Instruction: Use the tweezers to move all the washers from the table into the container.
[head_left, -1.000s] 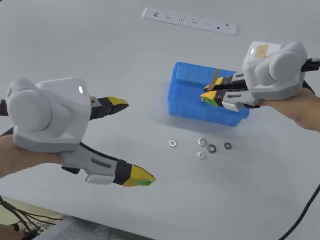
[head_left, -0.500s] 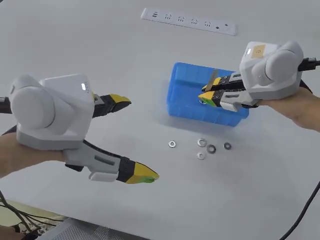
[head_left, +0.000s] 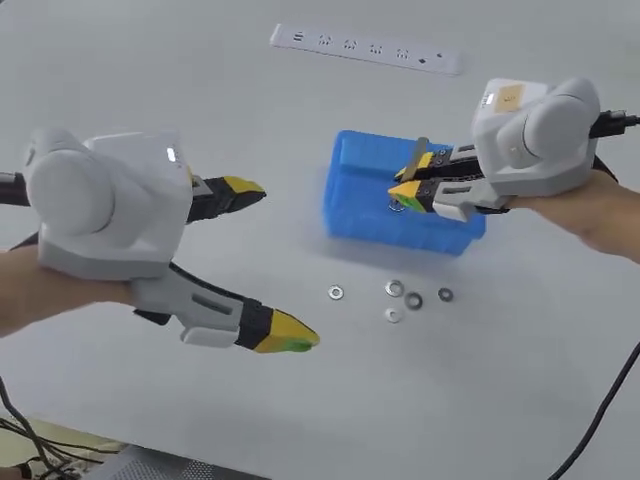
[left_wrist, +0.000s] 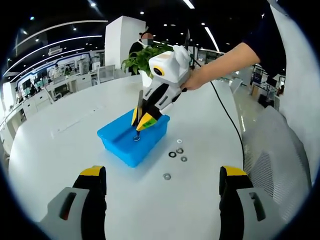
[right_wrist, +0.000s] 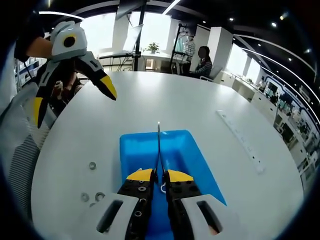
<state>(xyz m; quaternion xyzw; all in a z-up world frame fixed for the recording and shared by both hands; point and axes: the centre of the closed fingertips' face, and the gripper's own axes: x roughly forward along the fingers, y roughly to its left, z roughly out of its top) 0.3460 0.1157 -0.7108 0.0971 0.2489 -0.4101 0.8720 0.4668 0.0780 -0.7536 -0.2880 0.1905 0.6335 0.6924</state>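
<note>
A small silver washer hangs at the lower tip of the thin grey tweezers, over the inside of the blue container. The right claw is pinched narrow on the tweezers. Five more washers lie loose on the white counter, near the container's front wall. The left claw stands wide and empty, well apart. A white power strip lies beyond the container. Behind is an open office with a potted plant.
</note>
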